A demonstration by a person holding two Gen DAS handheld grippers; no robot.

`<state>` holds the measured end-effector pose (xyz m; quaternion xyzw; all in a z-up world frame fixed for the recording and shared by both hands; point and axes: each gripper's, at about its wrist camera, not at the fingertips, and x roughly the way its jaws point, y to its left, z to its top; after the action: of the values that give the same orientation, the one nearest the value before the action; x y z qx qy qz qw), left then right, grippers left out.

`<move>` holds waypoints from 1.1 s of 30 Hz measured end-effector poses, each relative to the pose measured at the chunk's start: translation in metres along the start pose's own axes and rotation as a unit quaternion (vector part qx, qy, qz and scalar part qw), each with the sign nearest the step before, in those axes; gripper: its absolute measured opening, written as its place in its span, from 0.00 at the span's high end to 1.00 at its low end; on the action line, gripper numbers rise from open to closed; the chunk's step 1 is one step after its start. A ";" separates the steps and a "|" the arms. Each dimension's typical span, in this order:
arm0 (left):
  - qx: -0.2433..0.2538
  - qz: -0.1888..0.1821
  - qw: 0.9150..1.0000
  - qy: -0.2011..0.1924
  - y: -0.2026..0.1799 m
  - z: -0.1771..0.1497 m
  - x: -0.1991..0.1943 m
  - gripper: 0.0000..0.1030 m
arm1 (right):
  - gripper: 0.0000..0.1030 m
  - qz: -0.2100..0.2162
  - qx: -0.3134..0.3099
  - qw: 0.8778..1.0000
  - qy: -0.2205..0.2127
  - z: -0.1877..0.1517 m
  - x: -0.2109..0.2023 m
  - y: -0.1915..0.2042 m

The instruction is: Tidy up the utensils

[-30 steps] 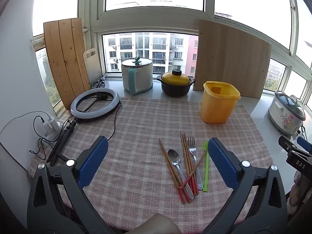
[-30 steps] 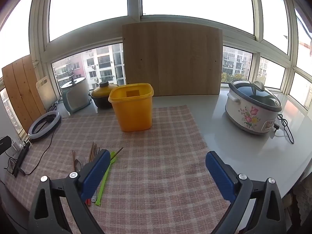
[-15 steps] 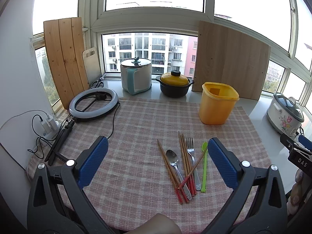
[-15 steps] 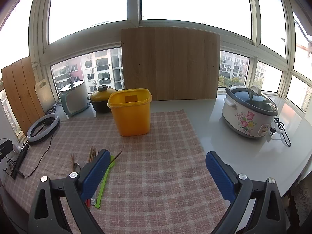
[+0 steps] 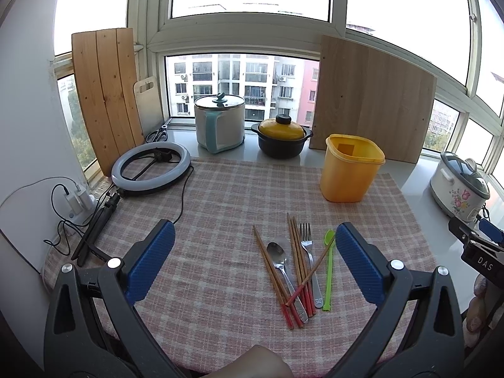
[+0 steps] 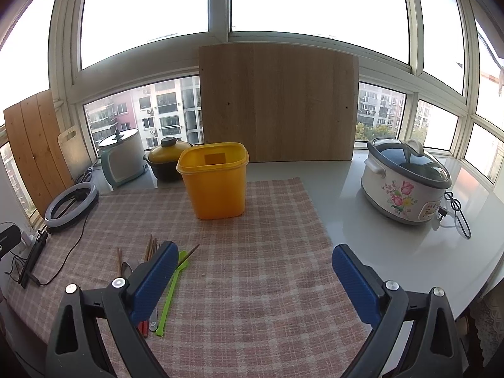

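Checked cloth (image 5: 220, 208) covers counter below bay window. Left view: left gripper (image 5: 255, 258) spread, empty, level above cloth; utensil pile (image 5: 296, 271) crossed, just ahead; yellow bin (image 5: 349, 173) beyond. Risk: pinching one chopstick drags overlapping neighbours. Right view: right gripper (image 6: 252, 278) spread, empty, pile (image 6: 157, 271) partly hidden behind left finger; misjudged reach likely.

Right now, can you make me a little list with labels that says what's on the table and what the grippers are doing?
utensils: chopsticks, metal spoon, fork, green spoon, piled on the checked cloth
container: yellow bin, upright, no lid on it, behind the pile
left gripper: open, holding nothing
right gripper: open, holding nothing
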<state>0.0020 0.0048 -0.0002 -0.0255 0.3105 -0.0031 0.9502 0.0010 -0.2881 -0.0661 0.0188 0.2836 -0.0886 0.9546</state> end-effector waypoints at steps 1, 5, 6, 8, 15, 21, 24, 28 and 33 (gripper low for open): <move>0.001 0.000 1.000 0.000 -0.002 0.002 0.000 0.00 | 0.04 0.000 0.000 1.000 0.000 0.000 0.000 0.000; -0.001 0.000 1.000 0.000 -0.001 0.002 0.000 0.00 | 0.04 0.000 0.000 1.000 0.000 0.000 0.000 0.000; -0.001 0.000 1.000 0.000 -0.001 0.001 0.000 0.00 | 0.04 0.000 0.000 1.000 0.000 0.000 0.000 0.000; 0.000 0.000 1.000 -0.001 -0.001 0.001 0.000 0.00 | 0.04 0.000 0.000 1.000 0.000 0.000 0.000 0.000; 0.000 0.001 1.000 0.000 -0.009 0.005 -0.002 0.00 | 0.04 0.000 -0.001 1.000 0.001 0.000 0.001 0.000; 0.000 0.000 1.000 0.000 -0.010 0.005 -0.001 0.00 | 0.04 0.000 -0.001 1.000 0.001 0.001 0.001 0.001; -0.001 -0.001 1.000 0.000 -0.009 0.004 -0.001 0.00 | 0.04 0.000 -0.001 1.000 0.002 0.001 0.002 0.001; -0.004 0.000 1.000 0.005 -0.014 0.004 0.002 0.00 | 0.04 0.001 0.000 1.000 0.004 0.000 0.003 0.002; -0.005 -0.001 1.000 0.008 -0.016 0.003 0.004 0.00 | 0.04 0.002 -0.001 1.000 0.005 -0.001 0.004 0.002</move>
<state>0.0074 -0.0116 0.0011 -0.0309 0.3180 -0.0026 0.9476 0.0039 -0.2869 -0.0689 0.0187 0.2883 -0.0867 0.9534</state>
